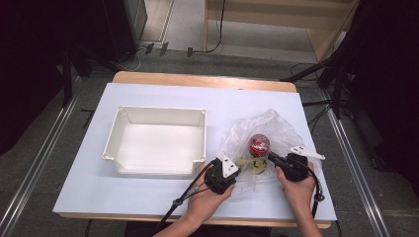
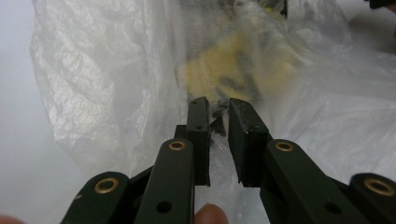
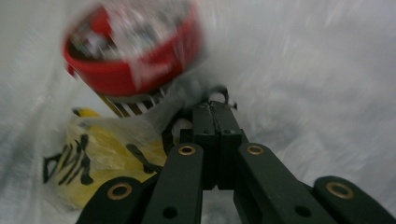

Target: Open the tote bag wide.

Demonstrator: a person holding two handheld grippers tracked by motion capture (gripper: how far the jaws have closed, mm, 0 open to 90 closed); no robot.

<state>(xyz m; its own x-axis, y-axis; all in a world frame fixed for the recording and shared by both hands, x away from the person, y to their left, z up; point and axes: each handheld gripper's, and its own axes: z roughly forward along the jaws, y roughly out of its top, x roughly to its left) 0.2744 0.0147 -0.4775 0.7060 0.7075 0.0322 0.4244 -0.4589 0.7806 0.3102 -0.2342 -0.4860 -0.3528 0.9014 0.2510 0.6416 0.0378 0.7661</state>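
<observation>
A clear plastic bag (image 1: 276, 128) lies crumpled on the table's right half. Inside it are a container with a red lid (image 1: 258, 144) and a yellow packet with black print (image 1: 249, 165). My left gripper (image 1: 240, 168) is at the bag's left edge; in the left gripper view its jaws (image 2: 218, 105) stand a little apart, with bag film (image 2: 116, 70) in the gap and the yellow packet (image 2: 233, 70) blurred behind. My right gripper (image 1: 271, 156) reaches in from the right. Its jaws (image 3: 215, 106) are pressed together on a fold of bag film, beside the red lid (image 3: 135, 51) and yellow packet (image 3: 88, 158).
An empty white tray (image 1: 160, 109) sits on the left half of the white tabletop (image 1: 148, 192). Cables trail from both grippers toward the near edge. Dark stands and floor rails flank the table.
</observation>
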